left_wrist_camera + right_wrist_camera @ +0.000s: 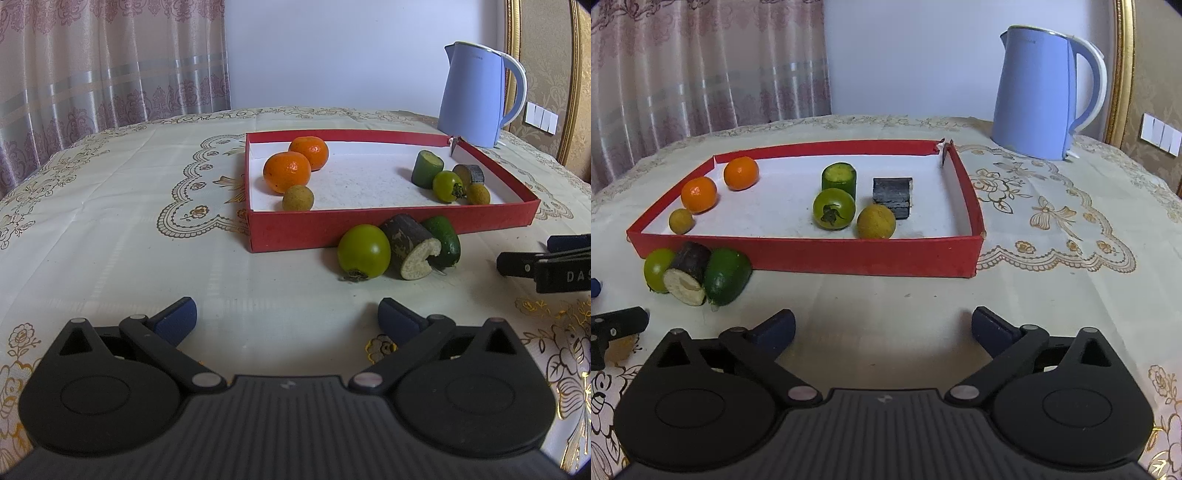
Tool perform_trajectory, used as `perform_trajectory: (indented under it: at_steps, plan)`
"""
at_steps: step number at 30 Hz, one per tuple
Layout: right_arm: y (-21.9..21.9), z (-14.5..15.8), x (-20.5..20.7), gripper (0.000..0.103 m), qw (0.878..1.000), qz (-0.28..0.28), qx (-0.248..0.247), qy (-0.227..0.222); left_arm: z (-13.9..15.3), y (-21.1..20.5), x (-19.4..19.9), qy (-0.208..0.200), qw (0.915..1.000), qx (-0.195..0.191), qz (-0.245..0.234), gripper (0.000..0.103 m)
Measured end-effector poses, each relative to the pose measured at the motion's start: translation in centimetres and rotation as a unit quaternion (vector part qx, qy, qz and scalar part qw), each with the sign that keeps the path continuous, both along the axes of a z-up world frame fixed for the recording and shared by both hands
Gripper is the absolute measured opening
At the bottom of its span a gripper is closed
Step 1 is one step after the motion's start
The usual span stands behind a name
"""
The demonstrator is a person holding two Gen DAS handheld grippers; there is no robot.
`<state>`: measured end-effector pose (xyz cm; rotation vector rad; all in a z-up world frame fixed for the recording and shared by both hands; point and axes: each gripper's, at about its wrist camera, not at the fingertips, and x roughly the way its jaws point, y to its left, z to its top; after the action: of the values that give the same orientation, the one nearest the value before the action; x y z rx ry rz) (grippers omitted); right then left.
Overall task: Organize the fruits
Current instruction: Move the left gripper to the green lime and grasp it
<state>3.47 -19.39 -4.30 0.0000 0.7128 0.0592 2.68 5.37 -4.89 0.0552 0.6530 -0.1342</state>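
A red tray (pixel 388 229) (pixel 820 256) holds two oranges (pixel 287 172) (pixel 699 194), two small brown round fruits (pixel 298 198) (pixel 876 221), a green tomato (pixel 448 186) (pixel 834 209), a cucumber piece (pixel 427 169) (pixel 839 180) and a dark cane piece (pixel 470 174) (pixel 892 196). On the cloth in front of the tray lie a green tomato (pixel 364 251) (pixel 657 268), a dark cane piece (pixel 410 246) (pixel 687 273) and a cucumber piece (pixel 445 239) (pixel 726 276), touching each other. My left gripper (pixel 286 319) is open and empty near them. My right gripper (pixel 882 326) is open and empty before the tray.
A blue electric kettle (pixel 476 94) (pixel 1039 92) stands behind the tray's right end. The table has an embroidered cream cloth (pixel 110 229). Curtains hang at the back left. The right gripper's fingers (pixel 532 264) show in the left view; the left gripper's fingers (pixel 613 326) show in the right view.
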Motion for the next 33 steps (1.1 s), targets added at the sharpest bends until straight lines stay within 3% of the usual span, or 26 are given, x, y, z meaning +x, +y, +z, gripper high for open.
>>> perform_trajectory:
  at_steps: [13,33]
  plan:
    - [-0.4,0.0,-0.2,0.103,1.000,0.001,0.018,-0.005,0.7,-0.3,-0.8,-0.024,0.9997,0.002,0.009,0.103]
    - [-0.8,0.1,-0.3,0.103,1.000,0.000,0.030,-0.009,1.3,-2.7,2.2,-0.010,0.9990,0.001,0.044,0.103]
